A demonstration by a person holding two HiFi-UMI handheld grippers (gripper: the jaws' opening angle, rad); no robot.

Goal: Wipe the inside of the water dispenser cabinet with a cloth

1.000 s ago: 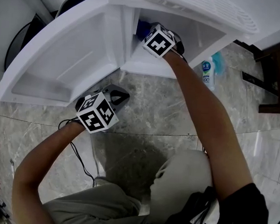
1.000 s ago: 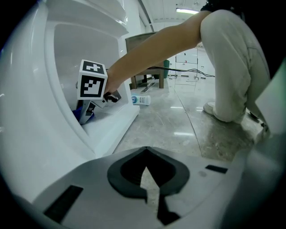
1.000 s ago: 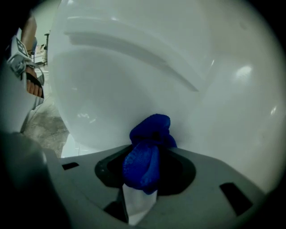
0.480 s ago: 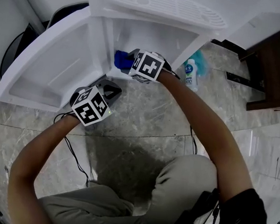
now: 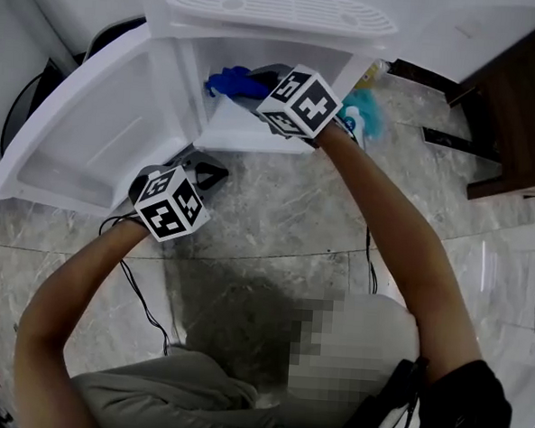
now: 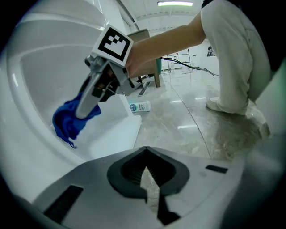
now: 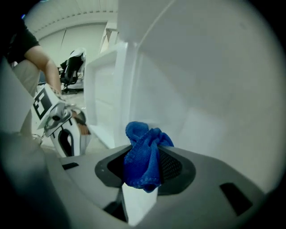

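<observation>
Two grippers are working: my right gripper (image 7: 143,172) is pinching the bunched blue cloth (image 7: 141,150) inside the cabinet (image 5: 290,61) beside its left wall, my left gripper (image 6: 149,178) is hovering, jaws pressed together and empty, under the open door (image 5: 92,134), so I am judging the wiping underway, not finished.

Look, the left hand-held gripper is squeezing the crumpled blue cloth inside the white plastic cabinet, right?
No, it's the right hand-held gripper that squeezes the crumpled blue cloth inside the white plastic cabinet. The right gripper view shows the cloth pinched in its jaws; the left hand-held gripper is shut and empty.
</observation>
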